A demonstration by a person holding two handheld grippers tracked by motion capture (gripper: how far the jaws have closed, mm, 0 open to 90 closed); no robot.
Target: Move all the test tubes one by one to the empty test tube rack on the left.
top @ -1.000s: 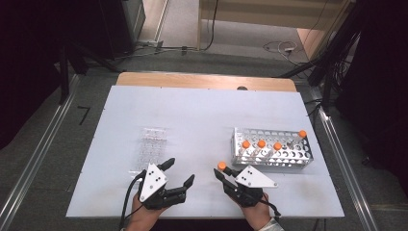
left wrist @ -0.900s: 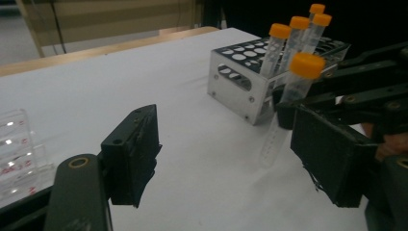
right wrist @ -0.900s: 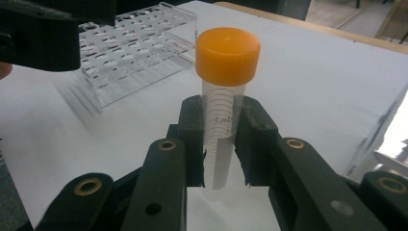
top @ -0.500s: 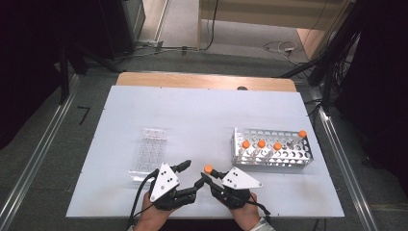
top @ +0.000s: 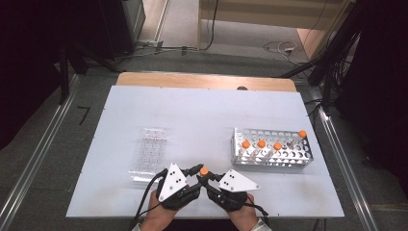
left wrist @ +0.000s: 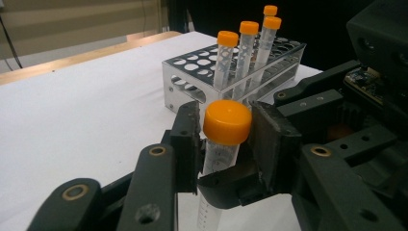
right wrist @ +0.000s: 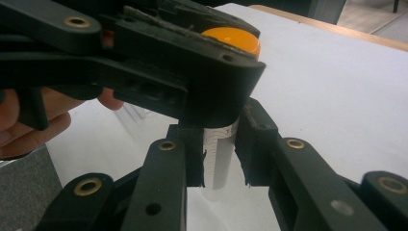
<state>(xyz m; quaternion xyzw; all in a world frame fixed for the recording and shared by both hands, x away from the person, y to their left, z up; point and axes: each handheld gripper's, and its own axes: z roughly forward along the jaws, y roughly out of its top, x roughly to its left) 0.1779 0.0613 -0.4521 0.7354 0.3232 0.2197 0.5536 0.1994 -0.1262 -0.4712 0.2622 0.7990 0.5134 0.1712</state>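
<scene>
Left claw [left wrist: 226,144]: jaws have just been closing and now pinch the orange cap [left wrist: 227,121] of the tube [left wrist: 219,161]. Right claw [right wrist: 219,154]: pressed together on the tube's clear body below the cap. The tube is held upright between both claws, above the near edge of the desk [top: 202,115], with the metal rack [top: 272,154] of four capped tubes to the right and the clear plastic rack [top: 148,156] to the left. Risk, as judged: both claws bear on one tube; uneven pulling or twisting could loosen the cap, or the smooth body could slip and drop.
</scene>
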